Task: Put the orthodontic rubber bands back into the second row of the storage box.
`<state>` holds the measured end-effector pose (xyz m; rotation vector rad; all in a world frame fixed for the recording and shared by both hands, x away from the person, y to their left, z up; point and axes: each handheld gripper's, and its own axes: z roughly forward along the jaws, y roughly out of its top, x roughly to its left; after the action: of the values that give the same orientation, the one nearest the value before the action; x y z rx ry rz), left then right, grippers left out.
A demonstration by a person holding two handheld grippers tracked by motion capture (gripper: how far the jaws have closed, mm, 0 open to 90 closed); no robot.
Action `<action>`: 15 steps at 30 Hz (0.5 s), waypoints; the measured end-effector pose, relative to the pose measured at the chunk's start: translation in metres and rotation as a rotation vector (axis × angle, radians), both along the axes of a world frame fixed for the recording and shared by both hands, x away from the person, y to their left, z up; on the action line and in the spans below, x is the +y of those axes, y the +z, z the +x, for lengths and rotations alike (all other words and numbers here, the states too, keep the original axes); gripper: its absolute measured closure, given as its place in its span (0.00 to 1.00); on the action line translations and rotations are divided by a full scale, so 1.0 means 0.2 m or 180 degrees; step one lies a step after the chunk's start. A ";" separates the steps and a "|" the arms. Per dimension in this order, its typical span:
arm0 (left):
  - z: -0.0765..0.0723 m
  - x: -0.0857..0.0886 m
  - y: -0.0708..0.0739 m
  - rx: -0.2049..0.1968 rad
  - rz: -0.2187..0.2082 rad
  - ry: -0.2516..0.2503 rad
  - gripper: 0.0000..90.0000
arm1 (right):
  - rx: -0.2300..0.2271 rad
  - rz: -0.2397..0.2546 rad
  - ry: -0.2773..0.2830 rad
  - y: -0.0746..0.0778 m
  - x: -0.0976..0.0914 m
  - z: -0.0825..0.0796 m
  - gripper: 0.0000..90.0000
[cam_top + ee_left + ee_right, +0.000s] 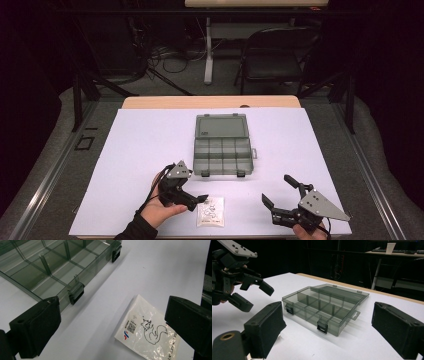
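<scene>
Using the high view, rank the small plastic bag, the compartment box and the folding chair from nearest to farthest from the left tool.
1. Small plastic bag, just beside the left tool.
2. Compartment box, mid-table beyond it.
3. Folding chair, past the table's far edge.

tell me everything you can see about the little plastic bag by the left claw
The plastic bag is a small, flat, clear pouch with a white printed face: a black line drawing of a squirrel-like animal, a QR code and a small red-and-blue logo. Its film looks crinkled and glossy. It lies flat on the white table, just in front of the grey compartment box and apart from it. The left claw, open, hangs right over its near-left corner; whether they touch cannot be told.
</scene>
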<state>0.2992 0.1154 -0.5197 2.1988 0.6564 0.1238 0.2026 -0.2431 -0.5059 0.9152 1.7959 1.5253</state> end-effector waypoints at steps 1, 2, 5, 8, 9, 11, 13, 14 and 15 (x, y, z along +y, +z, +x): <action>0.00 0.00 0.00 -0.0003 0.0028 -0.0013 0.01 | 0.0000 -0.0001 0.0003 0.00 0.00 0.00 0.11; 0.00 0.00 0.00 -0.0005 0.0025 -0.0026 0.02 | -0.0010 0.0010 -0.0003 0.00 0.00 0.00 0.11; 0.00 0.00 -0.01 -0.0011 0.0056 -0.0063 0.08 | 0.0015 -0.0015 0.0011 0.00 0.00 0.00 0.11; 0.00 0.00 -0.02 0.0011 0.0054 -0.0057 0.11 | -0.0023 0.0020 -0.0003 0.00 0.00 0.00 0.11; 0.00 0.00 -0.02 0.0014 0.0065 -0.0052 0.13 | -0.0025 0.0026 -0.0004 0.00 0.01 0.00 0.11; 0.01 -0.01 -0.02 0.0020 0.0066 -0.0051 0.17 | -0.0026 0.0022 -0.0006 0.00 0.00 0.00 0.11; 0.00 -0.01 -0.02 0.0041 0.0062 -0.0060 0.18 | -0.0025 0.0023 -0.0006 0.00 0.00 0.00 0.11; 0.00 -0.01 -0.03 0.0031 0.0060 -0.0062 0.22 | -0.0002 0.0006 0.0004 0.00 0.00 0.00 0.11; 0.00 -0.01 -0.03 0.0035 0.0070 -0.0076 0.22 | -0.0002 0.0006 0.0004 0.00 0.00 0.00 0.11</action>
<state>0.2995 0.1128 -0.5254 2.2290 0.6374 0.1071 0.2026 -0.2427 -0.5059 0.9146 1.7953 1.5284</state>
